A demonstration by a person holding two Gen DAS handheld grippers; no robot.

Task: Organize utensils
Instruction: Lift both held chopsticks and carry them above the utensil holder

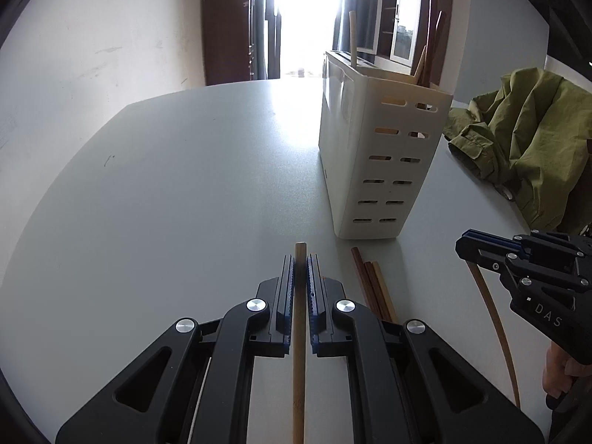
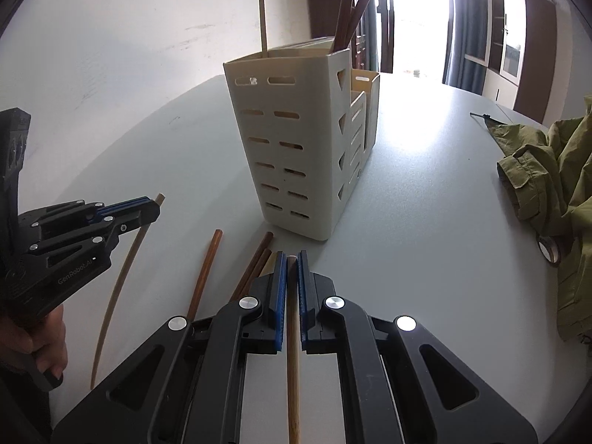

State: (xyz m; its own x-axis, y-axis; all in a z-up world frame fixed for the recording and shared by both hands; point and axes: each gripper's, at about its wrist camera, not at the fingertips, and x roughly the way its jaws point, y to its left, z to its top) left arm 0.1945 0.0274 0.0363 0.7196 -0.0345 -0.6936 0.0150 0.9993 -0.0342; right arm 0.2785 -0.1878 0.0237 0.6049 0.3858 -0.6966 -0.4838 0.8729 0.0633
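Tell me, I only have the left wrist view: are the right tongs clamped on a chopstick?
Observer: Yes, the right tongs are shut on a pale chopstick that runs straight between them.
Operator: Is the holder just one tall bin?
Observer: No, the holder steps down to lower compartments beside the tall one.
Operator: Any clutter by the jacket?
Observer: A tape roll lies against the jacket.

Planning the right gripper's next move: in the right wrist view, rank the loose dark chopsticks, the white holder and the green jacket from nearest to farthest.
1. Loose dark chopsticks, on the table just left of the right gripper.
2. White holder, standing straight ahead.
3. Green jacket, heaped at the far right edge.
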